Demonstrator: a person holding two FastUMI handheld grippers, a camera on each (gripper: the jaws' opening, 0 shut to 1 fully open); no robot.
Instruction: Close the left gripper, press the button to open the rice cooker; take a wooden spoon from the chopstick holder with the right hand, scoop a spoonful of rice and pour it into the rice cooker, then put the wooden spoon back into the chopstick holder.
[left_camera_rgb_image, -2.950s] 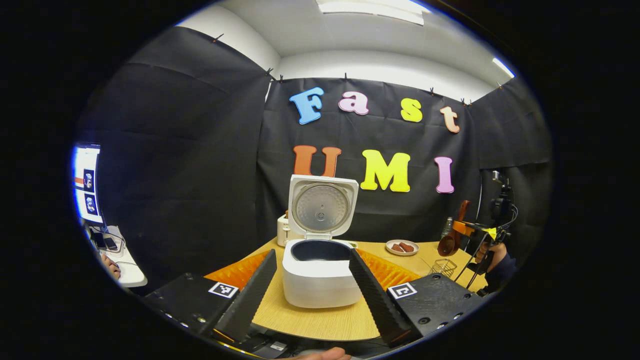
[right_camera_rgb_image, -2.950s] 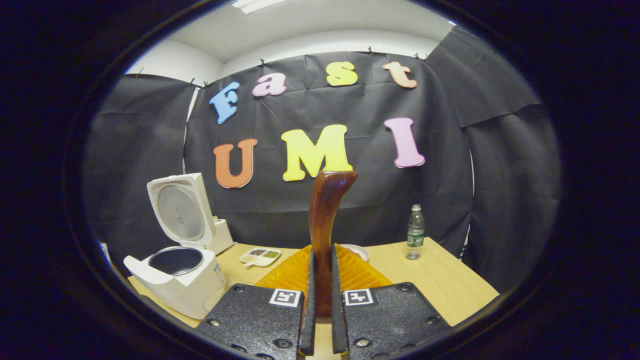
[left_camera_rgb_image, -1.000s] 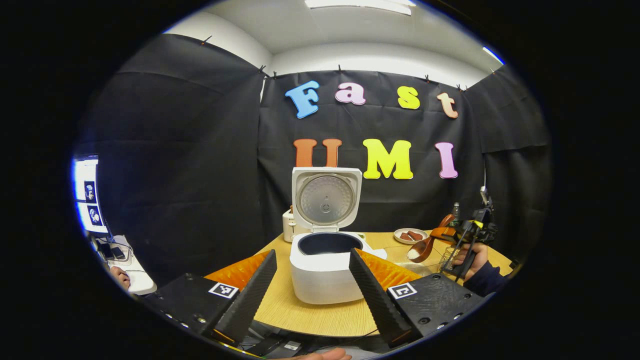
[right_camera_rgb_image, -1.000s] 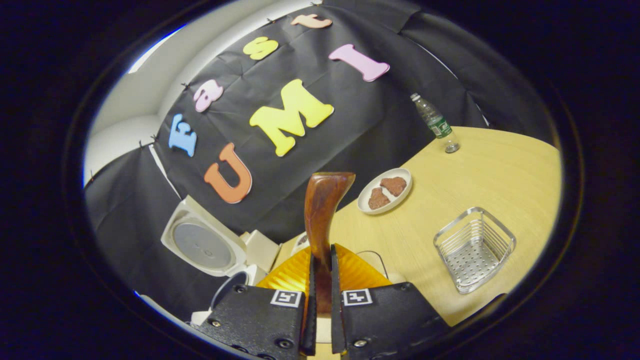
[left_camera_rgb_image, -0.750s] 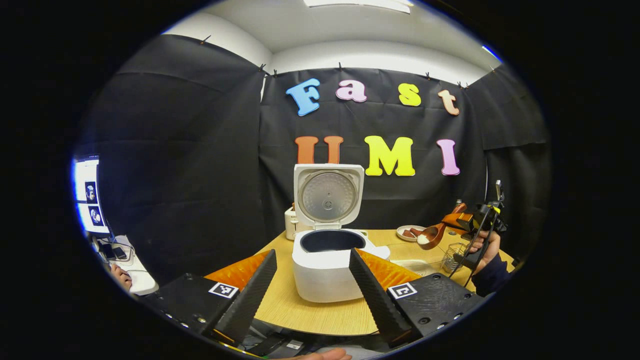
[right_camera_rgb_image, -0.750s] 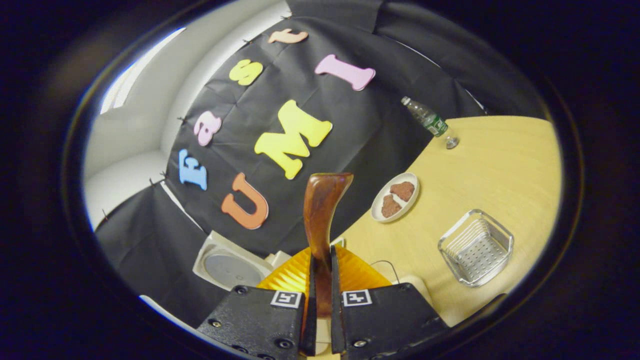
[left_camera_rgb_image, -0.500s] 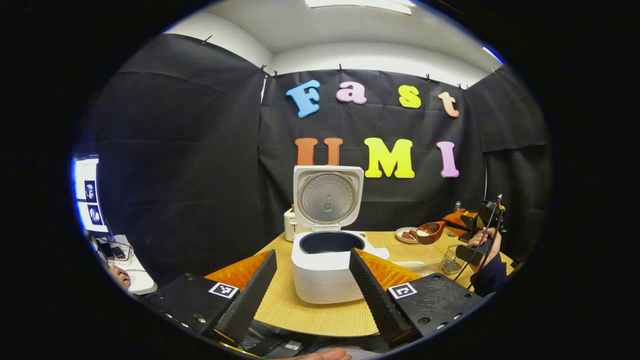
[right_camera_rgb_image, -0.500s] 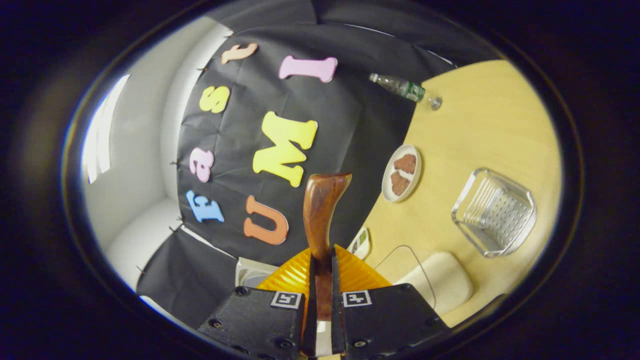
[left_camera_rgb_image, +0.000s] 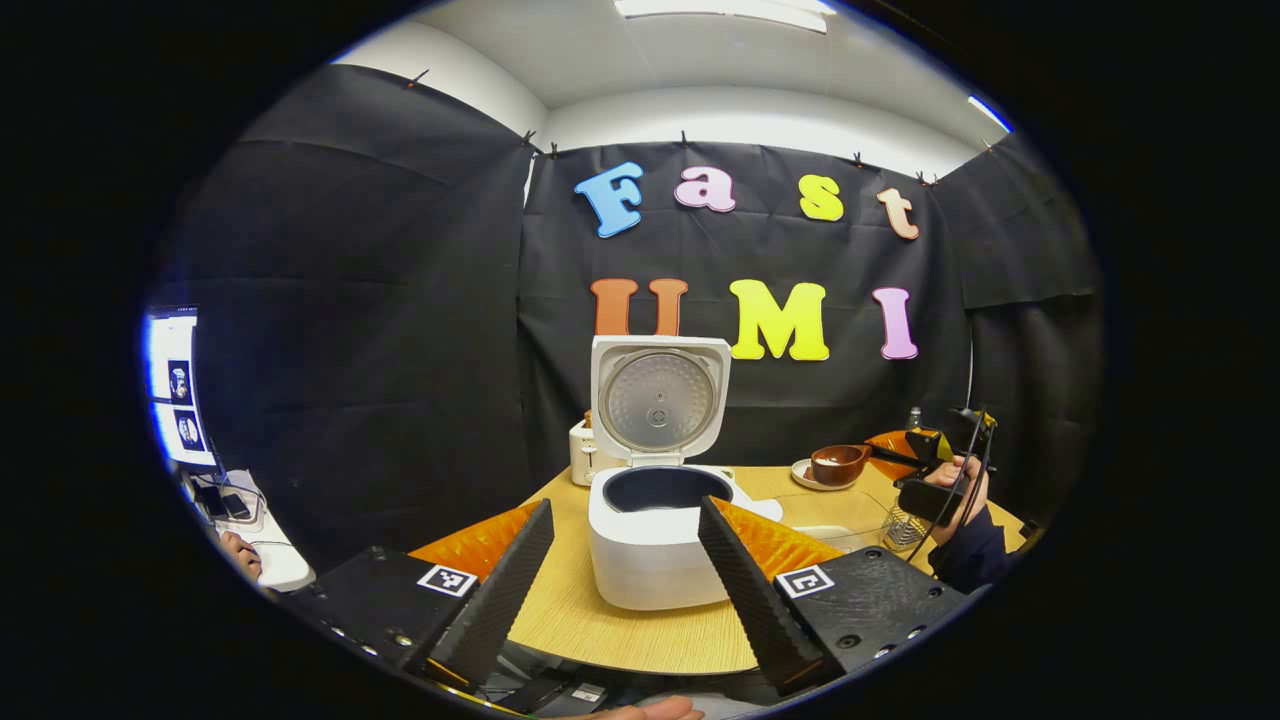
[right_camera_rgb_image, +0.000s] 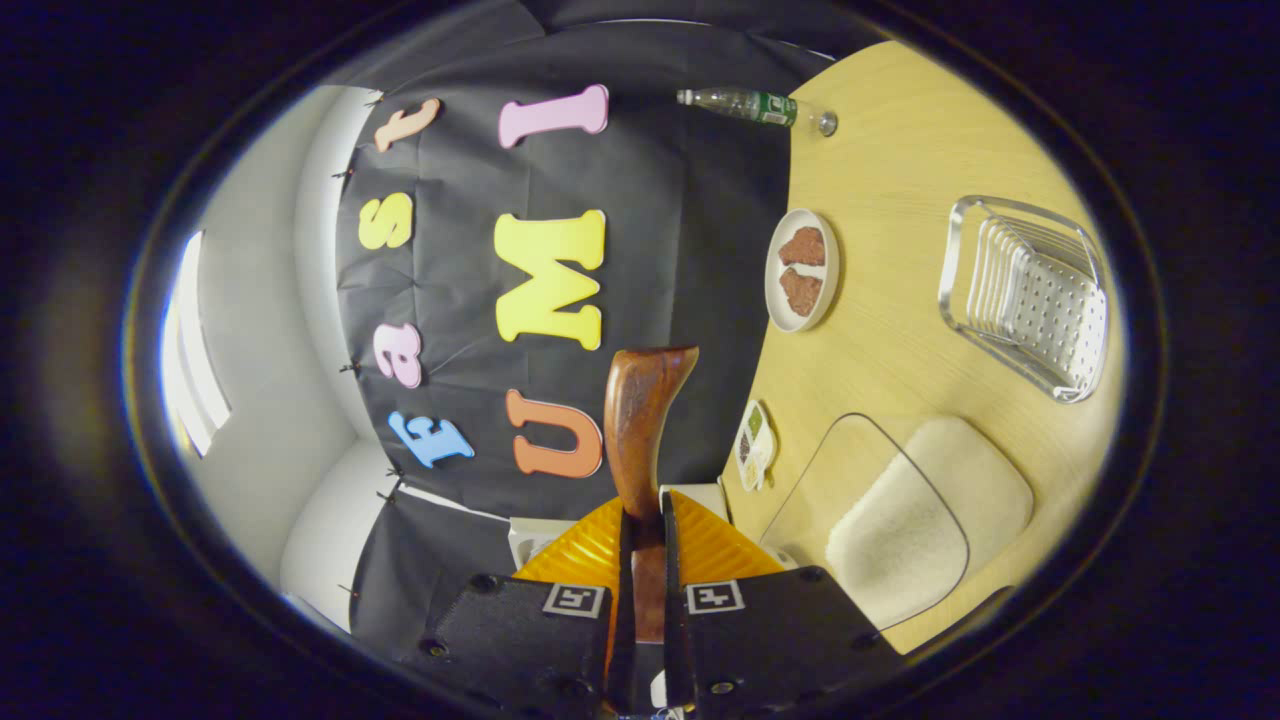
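My right gripper (right_camera_rgb_image: 640, 600) is clamped on the wooden spoon (right_camera_rgb_image: 640, 420), its bowl level beside the rice cooker (left_camera_rgb_image: 655, 540), whose lid stands open. I judge a tilt now would spill rice onto the table (left_camera_rgb_image: 640, 630) short of the pot. My left gripper (left_camera_rgb_image: 625, 580) hangs wide apart, empty, in front of the cooker

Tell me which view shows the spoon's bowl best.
The left gripper view: the spoon is seen from the side, its bowl level, right of the cooker and held out by the right gripper. The right gripper view gives just the handle rising between that gripper's jaws, the bowl hidden.
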